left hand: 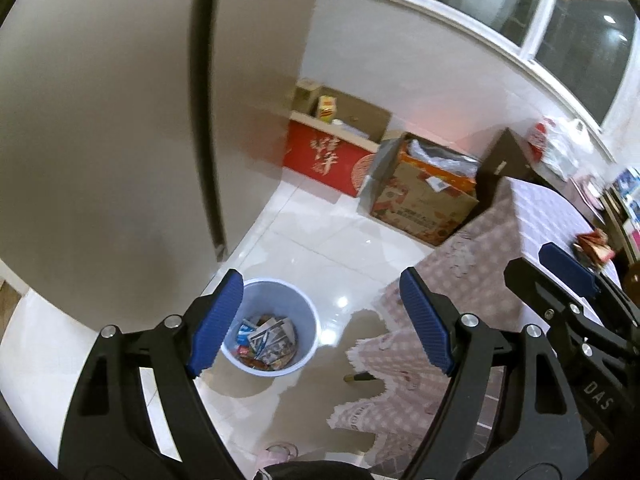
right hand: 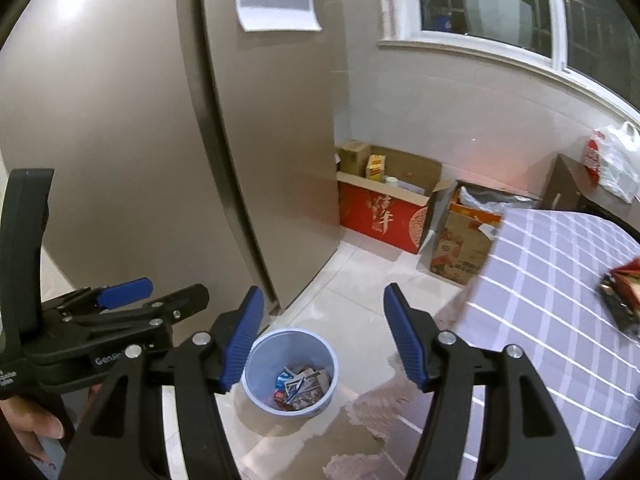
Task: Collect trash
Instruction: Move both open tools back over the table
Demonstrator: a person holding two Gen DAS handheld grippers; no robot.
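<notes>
A light blue bin (left hand: 276,326) stands on the white tiled floor with several crumpled wrappers (left hand: 266,338) inside; it also shows in the right wrist view (right hand: 290,372). My left gripper (left hand: 320,320) is open and empty, held above the bin. My right gripper (right hand: 322,336) is open and empty, also above the bin. The right gripper shows at the right edge of the left wrist view (left hand: 568,272); the left gripper shows at the left of the right wrist view (right hand: 124,294). Red wrappers lie on the table (left hand: 594,246), also in the right wrist view (right hand: 624,292).
A table with a checked cloth (right hand: 560,280) fills the right side. A tall beige fridge (right hand: 140,120) stands left. Cardboard boxes (left hand: 424,200) and a red box (left hand: 324,156) line the far wall. A white plastic bag (right hand: 612,160) sits on a dark cabinet.
</notes>
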